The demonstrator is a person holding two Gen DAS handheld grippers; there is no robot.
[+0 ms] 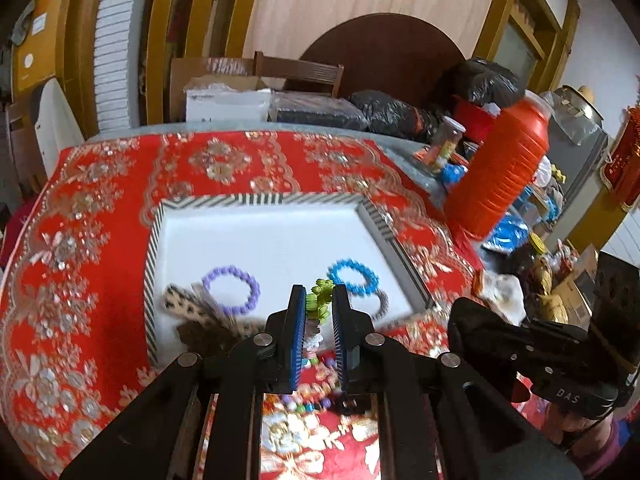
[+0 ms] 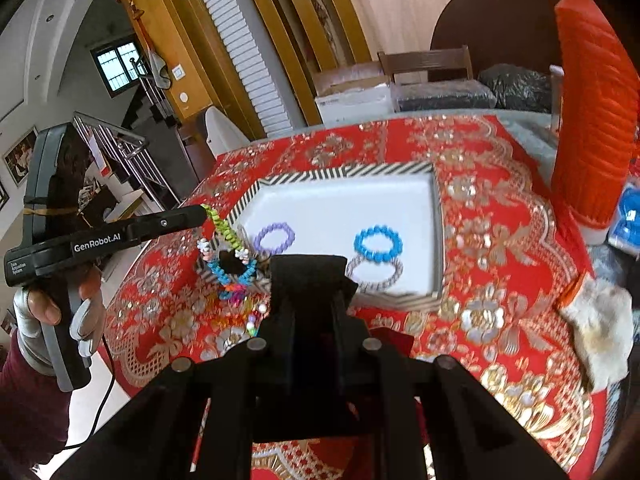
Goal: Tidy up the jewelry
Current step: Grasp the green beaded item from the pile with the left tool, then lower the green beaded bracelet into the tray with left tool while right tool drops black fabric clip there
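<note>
Left gripper [image 1: 319,300] jaws are clamped on a green coil bracelet [image 1: 318,300], from which a tangle of bead strands [image 2: 228,264] dangles long-axis down over the red worktop [image 1: 80,240]; the right gripper [image 2: 310,280] jaws are pinched together on a dark cloth [image 2: 308,276]. The striped-rim tray [image 1: 264,200], holding the purple bracelet [image 1: 231,288] and blue bracelet [image 1: 354,276], lies just beyond the left jaws, the nearer hand; only the right wrist view shows the hanging tangle in full
</note>
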